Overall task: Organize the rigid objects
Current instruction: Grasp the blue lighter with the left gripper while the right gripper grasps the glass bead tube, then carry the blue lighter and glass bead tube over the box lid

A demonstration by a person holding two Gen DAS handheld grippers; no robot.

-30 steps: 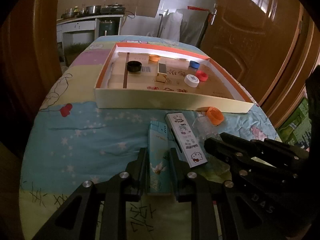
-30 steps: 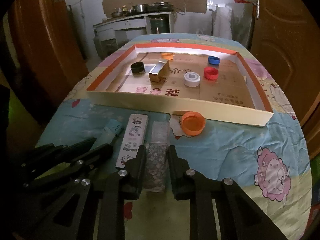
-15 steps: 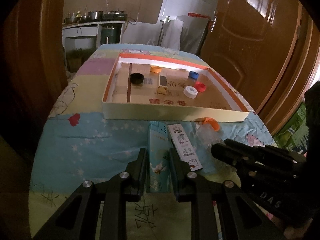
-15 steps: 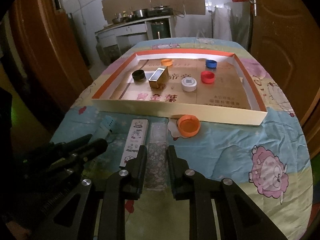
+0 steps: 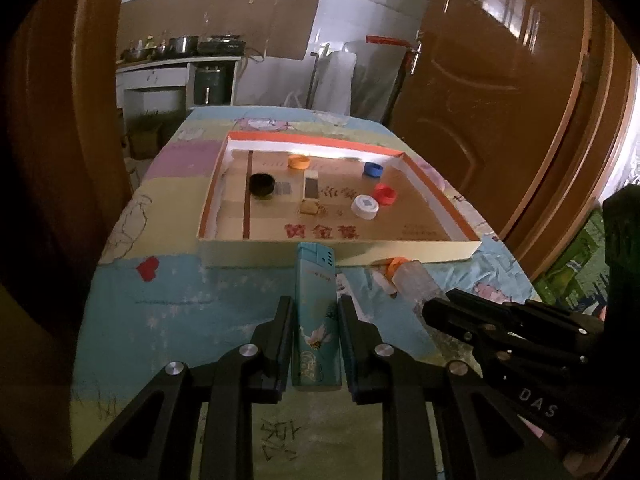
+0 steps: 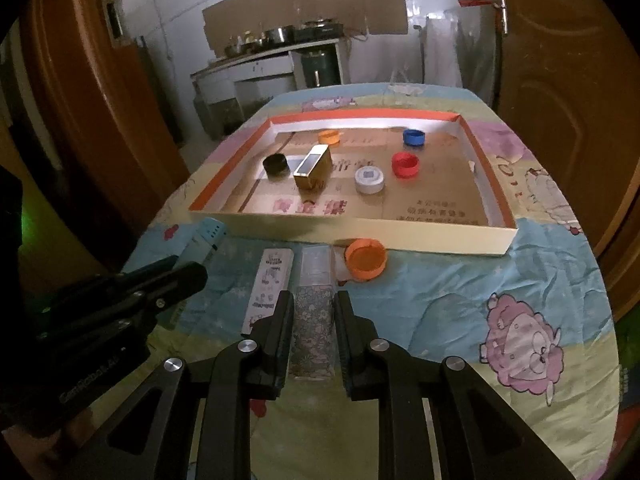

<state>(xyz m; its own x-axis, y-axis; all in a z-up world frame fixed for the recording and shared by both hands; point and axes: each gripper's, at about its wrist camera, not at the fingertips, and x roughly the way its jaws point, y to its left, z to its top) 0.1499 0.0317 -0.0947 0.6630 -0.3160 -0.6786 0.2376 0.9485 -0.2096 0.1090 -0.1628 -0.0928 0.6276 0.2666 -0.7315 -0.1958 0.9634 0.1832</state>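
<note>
My left gripper [image 5: 314, 316] is shut on a teal lighter [image 5: 316, 312] and holds it above the blanket, its tip reaching the front wall of the shallow cardboard tray [image 5: 340, 254]. My right gripper [image 6: 313, 312] is shut on a clear flower-patterned lighter [image 6: 314, 320], also raised. A white cartoon-printed lighter [image 6: 268, 286] lies on the blanket to the left of the right gripper. An orange cap [image 6: 365, 259] sits just before the tray [image 6: 420, 240]. In the tray lie a black cap [image 6: 276, 165], a gold box [image 6: 313, 167], and white [image 6: 369, 179], red [image 6: 405, 164], blue [image 6: 414, 137] and orange [image 6: 329, 137] caps.
The table carries a cartoon-print blanket [image 6: 440, 300]. Wooden doors [image 5: 500, 80] stand to the right and left of it. A kitchen counter [image 6: 260, 68] with pots stands against the far wall.
Both grippers have risen and drawn back with their lighters. The teal lighter is off the blanket, and the tray looks farther away in both views.
</note>
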